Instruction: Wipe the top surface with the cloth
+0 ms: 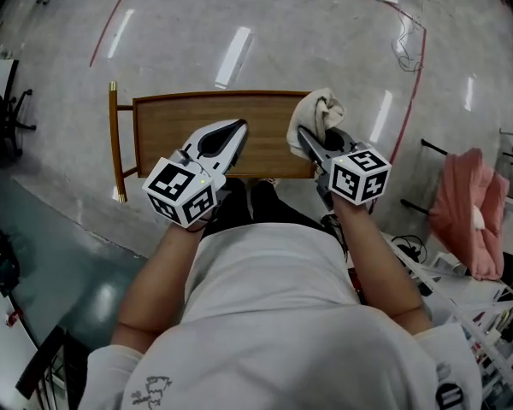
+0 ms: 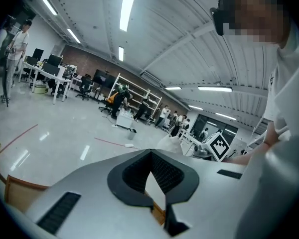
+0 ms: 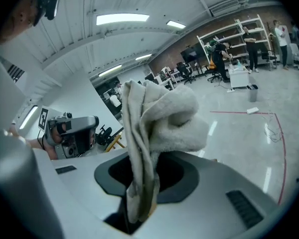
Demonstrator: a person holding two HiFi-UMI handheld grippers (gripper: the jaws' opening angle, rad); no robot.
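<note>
Cloth pinched over the wooden bench's right end.
The head view alone shows the long, smooth brown bench lying crosswise on glossy grey floor, with the crumpled, off-white terry cloth over its right end. The right gripper view shows the right hand-held gripper pinching the cloth's hanging fold. The left gripper view shows the left hand-held gripper empty, its tips pressed together.

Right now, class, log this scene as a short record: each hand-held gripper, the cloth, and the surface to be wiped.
Surface: wooden table top
Cloth: off-white, bunched, over the table's right end
Left hand-held gripper: shut, empty, over the table
Right hand-held gripper: shut on the cloth
Cloth touching the surface: cannot tell
</note>
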